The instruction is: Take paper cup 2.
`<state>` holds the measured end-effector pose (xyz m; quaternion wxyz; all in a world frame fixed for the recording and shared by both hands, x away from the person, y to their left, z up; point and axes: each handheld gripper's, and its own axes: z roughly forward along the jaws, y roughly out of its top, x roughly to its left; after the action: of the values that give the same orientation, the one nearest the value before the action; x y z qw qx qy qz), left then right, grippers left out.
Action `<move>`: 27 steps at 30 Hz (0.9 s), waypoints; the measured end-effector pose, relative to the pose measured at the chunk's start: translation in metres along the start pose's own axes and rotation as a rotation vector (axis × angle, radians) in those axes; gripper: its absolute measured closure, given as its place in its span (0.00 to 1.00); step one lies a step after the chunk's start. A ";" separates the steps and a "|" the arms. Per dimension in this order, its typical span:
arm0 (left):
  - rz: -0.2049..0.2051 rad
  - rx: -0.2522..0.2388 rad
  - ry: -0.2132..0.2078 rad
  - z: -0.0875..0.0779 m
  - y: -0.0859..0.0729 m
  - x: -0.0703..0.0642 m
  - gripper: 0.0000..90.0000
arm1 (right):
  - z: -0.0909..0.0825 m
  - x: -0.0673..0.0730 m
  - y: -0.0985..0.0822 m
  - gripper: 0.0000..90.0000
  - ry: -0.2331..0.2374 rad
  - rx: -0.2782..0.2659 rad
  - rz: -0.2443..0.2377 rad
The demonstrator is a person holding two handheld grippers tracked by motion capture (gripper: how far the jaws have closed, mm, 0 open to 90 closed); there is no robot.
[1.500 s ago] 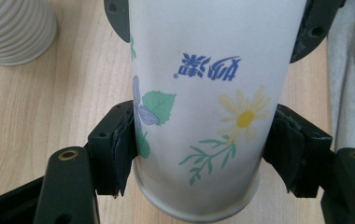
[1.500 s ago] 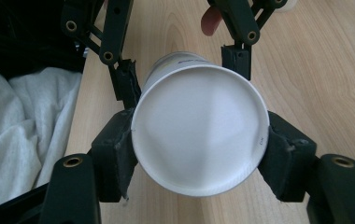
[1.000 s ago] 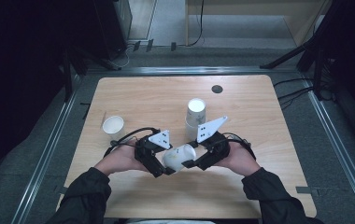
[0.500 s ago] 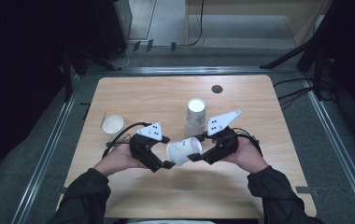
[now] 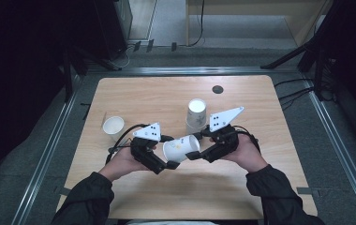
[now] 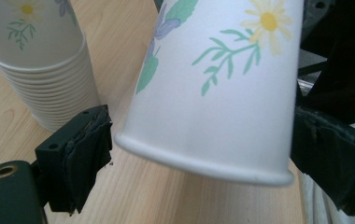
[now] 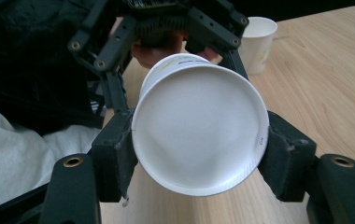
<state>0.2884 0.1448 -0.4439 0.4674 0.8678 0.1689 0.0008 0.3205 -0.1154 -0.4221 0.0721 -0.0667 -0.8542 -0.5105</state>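
Observation:
A white paper cup (image 5: pixel 181 147) with a flower print lies on its side in the air between my two grippers, above the table's near half. My right gripper (image 5: pixel 196 146) is shut on its base end, and in the right gripper view both pads (image 7: pixel 119 154) press on the cup (image 7: pixel 199 135). My left gripper (image 5: pixel 170 151) straddles the rim end. Its jaws have just been opening, and in the left gripper view the left pad (image 6: pixel 84 154) stands clear of the cup (image 6: pixel 222 93).
A stack of upside-down paper cups (image 5: pixel 196 115) stands just behind the grippers, close to the left jaw (image 6: pixel 40 60). A single upright cup (image 5: pixel 113 126) stands at the left. A dark round hole (image 5: pixel 218 89) marks the wooden table (image 5: pixel 260 197) near its far edge.
The two hands have drawn a little apart, and the cup now shows plainly between them with its mouth toward the left. The left jaws stand wider around the rim.

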 end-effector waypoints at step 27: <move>0.017 -0.062 -0.029 -0.009 -0.001 0.004 0.30 | 0.003 -0.003 -0.003 0.32 0.025 -0.029 0.025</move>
<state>0.2908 0.1541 -0.4399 0.4963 0.8543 0.1546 -0.0028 0.3226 -0.1143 -0.4264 0.0879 -0.0720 -0.8449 -0.5226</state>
